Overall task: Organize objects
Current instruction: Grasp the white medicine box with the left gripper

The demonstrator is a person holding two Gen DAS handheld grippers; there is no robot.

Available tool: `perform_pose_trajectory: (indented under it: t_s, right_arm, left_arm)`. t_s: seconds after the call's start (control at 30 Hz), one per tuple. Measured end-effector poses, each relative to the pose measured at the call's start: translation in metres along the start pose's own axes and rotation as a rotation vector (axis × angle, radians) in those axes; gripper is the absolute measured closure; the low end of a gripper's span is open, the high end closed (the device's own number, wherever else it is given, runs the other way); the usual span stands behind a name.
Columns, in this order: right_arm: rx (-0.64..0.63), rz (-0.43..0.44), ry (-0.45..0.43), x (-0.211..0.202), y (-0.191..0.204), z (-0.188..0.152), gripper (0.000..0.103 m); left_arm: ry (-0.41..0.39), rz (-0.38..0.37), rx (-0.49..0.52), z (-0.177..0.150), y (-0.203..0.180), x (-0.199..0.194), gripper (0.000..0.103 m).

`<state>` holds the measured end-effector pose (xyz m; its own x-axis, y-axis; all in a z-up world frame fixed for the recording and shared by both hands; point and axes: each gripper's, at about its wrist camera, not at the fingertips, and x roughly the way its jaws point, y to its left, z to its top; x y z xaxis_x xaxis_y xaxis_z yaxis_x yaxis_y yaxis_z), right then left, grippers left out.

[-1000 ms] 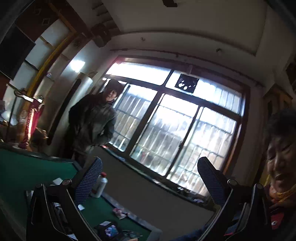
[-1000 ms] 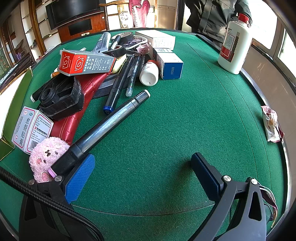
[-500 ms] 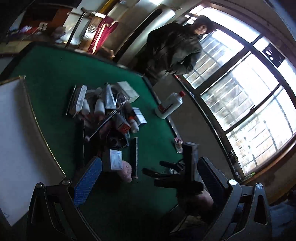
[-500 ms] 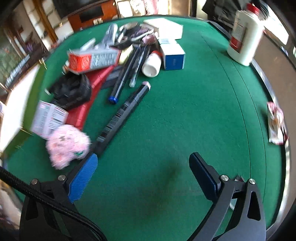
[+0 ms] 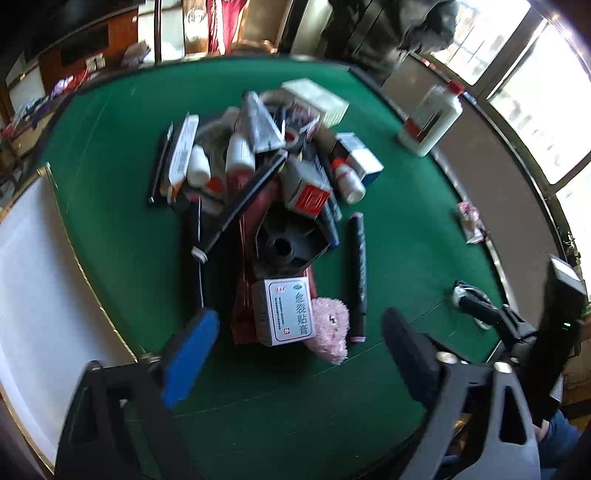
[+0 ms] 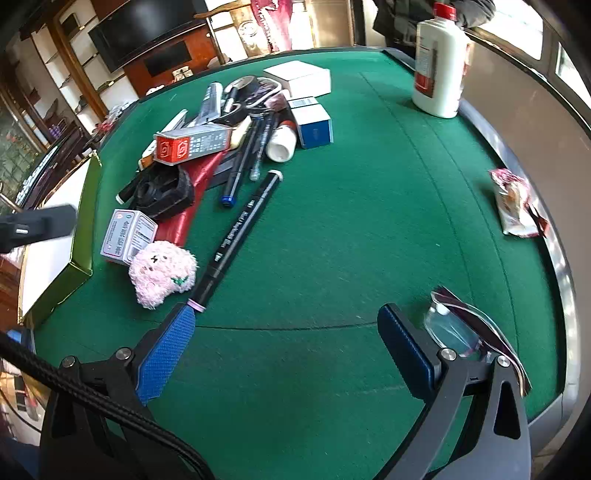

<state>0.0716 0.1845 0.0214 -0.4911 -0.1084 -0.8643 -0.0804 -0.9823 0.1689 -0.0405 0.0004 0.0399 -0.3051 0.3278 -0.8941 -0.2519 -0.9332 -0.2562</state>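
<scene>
A heap of small things lies on the green felt table [image 6: 351,221]: a pink plush toy [image 6: 162,271], a long black marker [image 6: 236,236], a white medicine box [image 6: 127,236], a red-ended box [image 6: 192,144], a black round part [image 6: 164,192], pens, tubes and small bottles. The left wrist view shows the plush [image 5: 330,328], marker [image 5: 357,273] and medicine box [image 5: 290,310] too. My left gripper [image 5: 295,343] is open and empty above the heap's near end. My right gripper [image 6: 284,332] is open and empty, its left pad by the marker's pink end.
A large white bottle [image 6: 439,62] stands at the far right edge. A snack wrapper [image 6: 515,203] lies by the right rim, a clear packet [image 6: 461,332] beside my right finger. A white tray with a gold-green rim [image 6: 85,221] sits left. A person [image 5: 388,29] stands beyond the table.
My left gripper has swung down from facing the window and now looks onto the heap. My right gripper has drawn back a little toward the marker's near end.
</scene>
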Motion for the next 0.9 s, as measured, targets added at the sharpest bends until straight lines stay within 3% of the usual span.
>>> perform_pose_trajectory:
  t_s: [0.3,0.33,0.37,0.43,0.6,0.7,0.87,0.9]
  right_arm:
    - [-0.006,-0.053,0.014,-0.006,-0.005,-0.004,0.003]
    - [-0.013,-0.053,0.013,-0.007,-0.004,-0.004,0.003]
    - [-0.019,-0.051,0.012,-0.007,-0.003,-0.004,0.003]
    - [-0.032,-0.054,0.014,-0.007,0.001,-0.001,0.003]
    - [-0.048,-0.031,0.013,-0.005,0.009,0.005,0.003]
    - [-0.022,0.041,0.006,-0.006,0.010,0.012,0.003]
    - [0.064,0.027,0.068,0.011,0.007,0.040,0.024]
    - [0.073,0.008,0.087,0.018,0.007,0.045,0.038]
  left_arm:
    - [0.069,0.074,-0.004,0.003,0.004,0.042,0.036]
    - [0.078,0.081,-0.005,0.003,0.004,0.045,0.043]
    - [0.088,0.080,-0.009,0.002,0.006,0.049,0.063]
    - [0.094,0.070,-0.024,-0.002,0.010,0.052,0.073]
    - [0.051,0.063,-0.047,-0.014,0.023,0.034,0.074]
    - [0.022,0.066,-0.037,-0.022,0.025,0.022,0.074]
    - [0.000,0.048,-0.038,-0.035,0.030,0.006,0.074]
    - [-0.001,0.043,-0.034,-0.038,0.031,0.004,0.074]
